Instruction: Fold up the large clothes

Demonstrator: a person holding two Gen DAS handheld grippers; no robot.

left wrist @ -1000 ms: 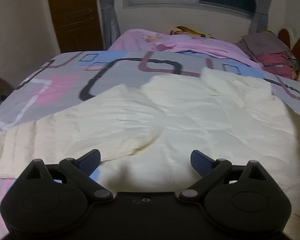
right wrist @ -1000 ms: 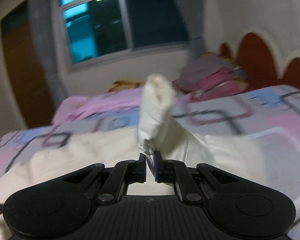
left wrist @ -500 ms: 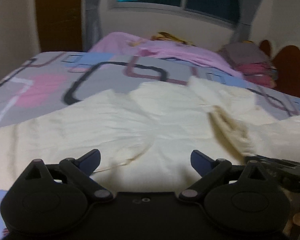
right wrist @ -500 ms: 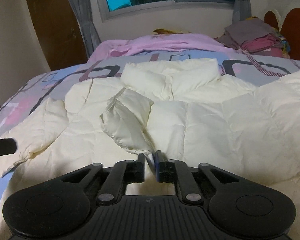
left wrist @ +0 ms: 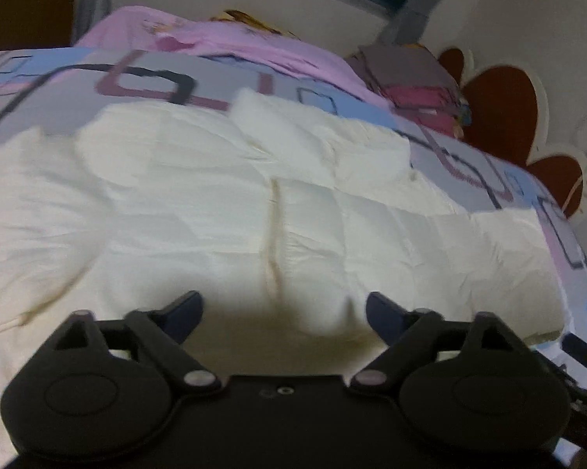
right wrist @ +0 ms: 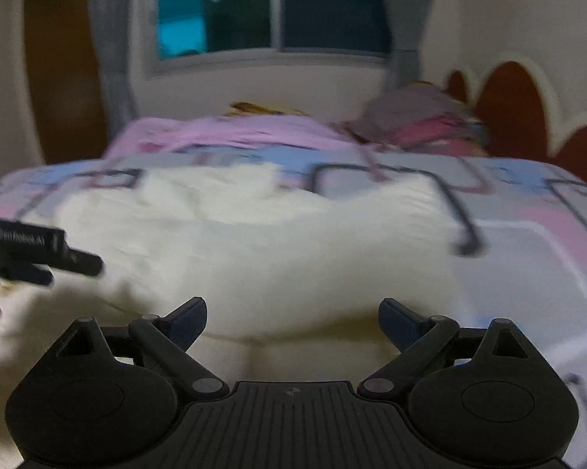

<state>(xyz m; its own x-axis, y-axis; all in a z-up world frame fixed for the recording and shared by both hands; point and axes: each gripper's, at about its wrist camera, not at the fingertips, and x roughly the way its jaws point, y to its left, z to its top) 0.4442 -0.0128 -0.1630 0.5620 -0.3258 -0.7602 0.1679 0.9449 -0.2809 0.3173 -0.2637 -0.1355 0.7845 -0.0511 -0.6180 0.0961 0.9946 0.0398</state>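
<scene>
A large cream puffer jacket lies spread across the patterned bed, its front seam running up the middle. My left gripper hovers low over the jacket's near hem, its jaws closing with a fold of the hem rising between them and no pad pressing on it. In the right wrist view the same jacket fills the middle. My right gripper has its jaws opening wide just above the jacket's near edge, and nothing is between them. The left gripper's black body shows at the left edge.
The bedspread has grey, blue and pink rectangles. A pink blanket and a stack of folded clothes lie at the far end, next to a red-brown headboard. A window and a wooden door stand behind.
My right gripper let go of the jacket sleeve and its jaws spread wide. My left gripper dipped lower and closer over the jacket's hem, and its jaws narrowed a little.
</scene>
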